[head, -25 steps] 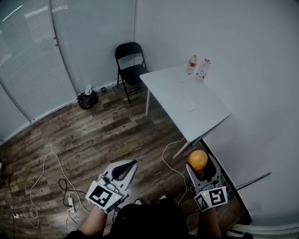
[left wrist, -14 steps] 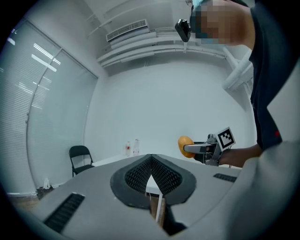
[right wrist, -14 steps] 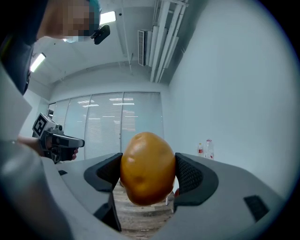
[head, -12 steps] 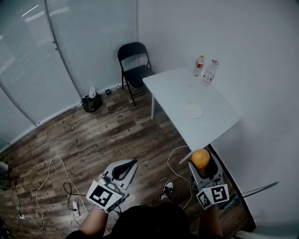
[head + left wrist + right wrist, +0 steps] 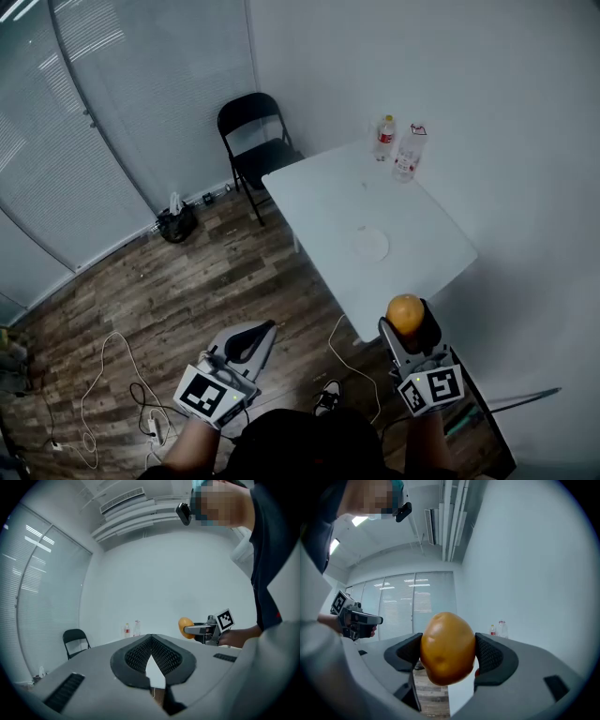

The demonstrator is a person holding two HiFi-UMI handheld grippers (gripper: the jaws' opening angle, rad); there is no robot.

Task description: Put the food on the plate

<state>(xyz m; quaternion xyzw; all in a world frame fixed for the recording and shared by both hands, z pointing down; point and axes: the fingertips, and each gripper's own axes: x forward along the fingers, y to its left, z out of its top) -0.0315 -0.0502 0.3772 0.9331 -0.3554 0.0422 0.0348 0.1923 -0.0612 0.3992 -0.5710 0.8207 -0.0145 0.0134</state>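
Orange-yellow food (image 5: 447,648) gripped by right gripper (image 5: 407,322) — left gripper (image 5: 150,638) closed.

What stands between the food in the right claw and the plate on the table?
Nothing visible does. The right claw holds the food by the near edge of the table. The plate lies bare mid-table, and the two bottles stand at the far edge, beyond the plate.
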